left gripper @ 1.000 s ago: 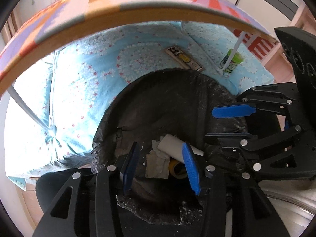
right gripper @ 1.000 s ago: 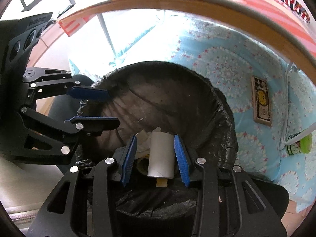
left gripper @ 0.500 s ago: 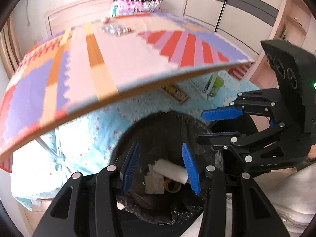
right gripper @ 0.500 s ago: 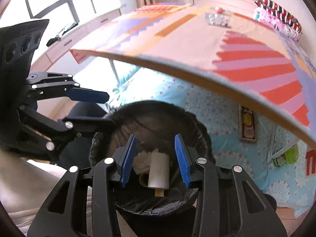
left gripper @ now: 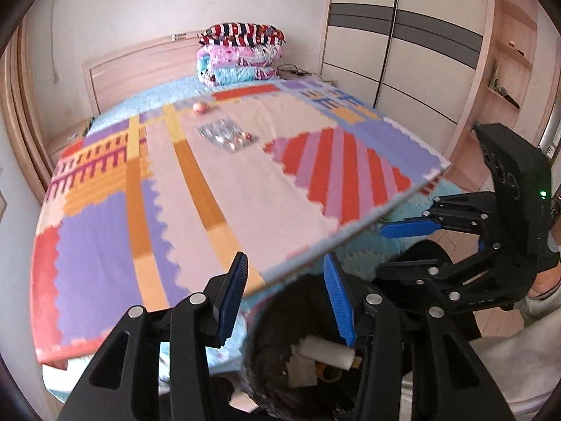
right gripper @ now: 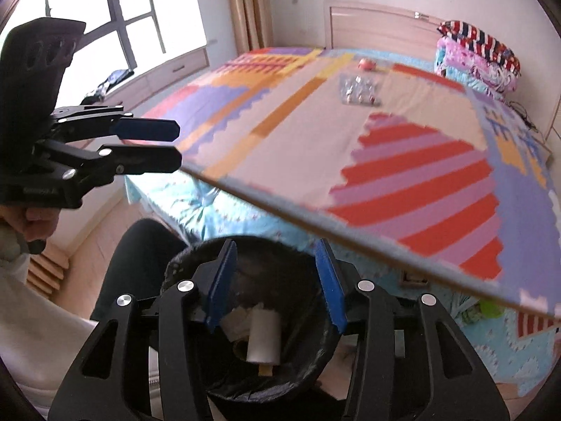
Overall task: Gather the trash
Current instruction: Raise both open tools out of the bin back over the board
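Left wrist view: patchwork board (left gripper: 217, 189) fills the middle, its near edge overhanging the black-lined bin (left gripper: 280, 379); blister pack (left gripper: 226, 135) far up the board. Left gripper (left gripper: 285, 301) spread, nothing between.

Right wrist view: right gripper (right gripper: 275, 280), jaws just opening, empty, above bin (right gripper: 315, 361). White roll (right gripper: 263, 336) lies inside among crumpled paper. Board edge close overhead.

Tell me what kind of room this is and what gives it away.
A bedroom, most likely. A bed with a wooden headboard fills the room, folded blankets are stacked at its head, and a tall wardrobe stands beside it. A patterned foam mat lies over the bed.
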Tool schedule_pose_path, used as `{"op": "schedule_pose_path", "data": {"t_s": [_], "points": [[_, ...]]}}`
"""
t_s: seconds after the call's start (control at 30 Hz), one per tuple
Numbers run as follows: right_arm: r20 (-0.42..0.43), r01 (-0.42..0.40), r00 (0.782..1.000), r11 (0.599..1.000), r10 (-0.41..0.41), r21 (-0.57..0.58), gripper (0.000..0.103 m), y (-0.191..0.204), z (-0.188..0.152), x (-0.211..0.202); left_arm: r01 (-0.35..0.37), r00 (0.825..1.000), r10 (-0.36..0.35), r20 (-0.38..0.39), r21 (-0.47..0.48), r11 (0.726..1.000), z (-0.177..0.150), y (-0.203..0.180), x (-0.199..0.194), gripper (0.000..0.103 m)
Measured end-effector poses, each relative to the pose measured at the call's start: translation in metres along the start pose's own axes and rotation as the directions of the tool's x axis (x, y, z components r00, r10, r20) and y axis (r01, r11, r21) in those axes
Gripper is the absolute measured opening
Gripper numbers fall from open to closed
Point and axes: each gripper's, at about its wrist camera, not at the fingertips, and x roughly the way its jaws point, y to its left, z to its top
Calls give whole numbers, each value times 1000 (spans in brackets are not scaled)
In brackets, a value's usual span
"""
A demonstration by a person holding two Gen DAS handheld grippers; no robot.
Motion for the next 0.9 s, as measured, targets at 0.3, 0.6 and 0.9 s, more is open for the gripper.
{"op": "schedule_pose_path", "data": {"t_s": [0.3,0.6,0.9], "points": [[45,27,999,1000,-27,-2,53,-20,28,0,-27,999,26,28,42,999,53,28,11,43],[61,34,998,999,-35,19,55,-45,48,10,-49,999,48,20,43,998,103,62,47,43],[74,33,997,999,-36,33,55,-62,76,32,-73,997,73,2,-7,997,148,108,108,56]]}}
